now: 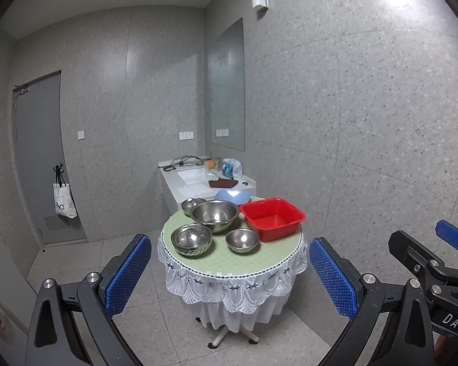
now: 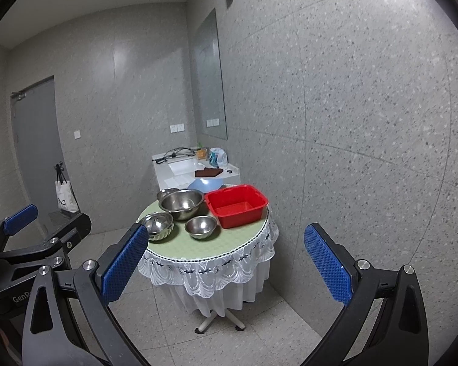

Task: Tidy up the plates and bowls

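Note:
A small round table [image 1: 229,263] [image 2: 180,248] with a green top and white lace skirt stands some way ahead. On it sit a large steel bowl [image 1: 214,214] [image 2: 181,202], a fluted steel bowl [image 1: 191,239] [image 2: 157,225] at front left, a small steel bowl [image 1: 242,240] [image 2: 200,226] at front, another small steel bowl [image 1: 192,205] [image 2: 165,193] behind, a pale blue bowl [image 1: 232,195] [image 2: 205,184] and a red square basin [image 1: 272,219] [image 2: 236,204]. My left gripper [image 1: 230,274] and right gripper [image 2: 226,262] hang open, well short of the table, holding nothing.
A white sink counter [image 1: 204,180] [image 2: 192,170] with cables, a brown cloth and a bag stands behind the table. A grey door [image 1: 36,158] with a hanging tote bag [image 1: 64,202] is at left. Speckled walls close in on the right; tiled floor lies below.

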Demonstrator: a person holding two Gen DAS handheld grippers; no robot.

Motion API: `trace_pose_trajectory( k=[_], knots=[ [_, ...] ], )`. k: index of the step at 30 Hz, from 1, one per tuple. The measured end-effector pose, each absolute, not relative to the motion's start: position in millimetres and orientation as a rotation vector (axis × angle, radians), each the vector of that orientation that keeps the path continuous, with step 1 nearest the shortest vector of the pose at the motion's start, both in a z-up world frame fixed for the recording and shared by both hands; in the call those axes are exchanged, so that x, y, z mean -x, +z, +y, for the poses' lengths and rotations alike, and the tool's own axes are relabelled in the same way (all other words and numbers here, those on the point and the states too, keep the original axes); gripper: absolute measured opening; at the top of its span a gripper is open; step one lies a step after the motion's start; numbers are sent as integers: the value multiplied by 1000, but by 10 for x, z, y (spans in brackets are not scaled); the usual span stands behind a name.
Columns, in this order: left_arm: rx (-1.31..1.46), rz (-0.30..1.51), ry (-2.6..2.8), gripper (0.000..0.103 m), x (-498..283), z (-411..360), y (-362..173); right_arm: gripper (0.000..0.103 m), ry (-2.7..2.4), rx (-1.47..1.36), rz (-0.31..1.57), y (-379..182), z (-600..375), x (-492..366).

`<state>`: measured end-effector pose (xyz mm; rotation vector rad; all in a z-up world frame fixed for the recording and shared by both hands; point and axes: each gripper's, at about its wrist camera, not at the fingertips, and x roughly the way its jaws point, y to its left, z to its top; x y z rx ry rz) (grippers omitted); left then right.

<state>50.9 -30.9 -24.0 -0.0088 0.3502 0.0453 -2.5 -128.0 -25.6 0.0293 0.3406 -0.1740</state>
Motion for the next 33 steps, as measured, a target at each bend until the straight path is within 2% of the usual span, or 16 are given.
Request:
trace_pose_trajectory(
  k=[9, 23, 33],
  knots=[
    [7, 402, 17, 102, -1387, 148, -469, 103, -182, -47, 387, -477, -1207, -679],
    [4, 550, -97, 102, -3979, 1624, -640, 103, -275, -178, 519, -981, -849, -2680],
    [65, 706, -83, 102, -5779, 2237, -1089, 103, -269, -240, 651, -1501, -974, -4033]
  ],
)
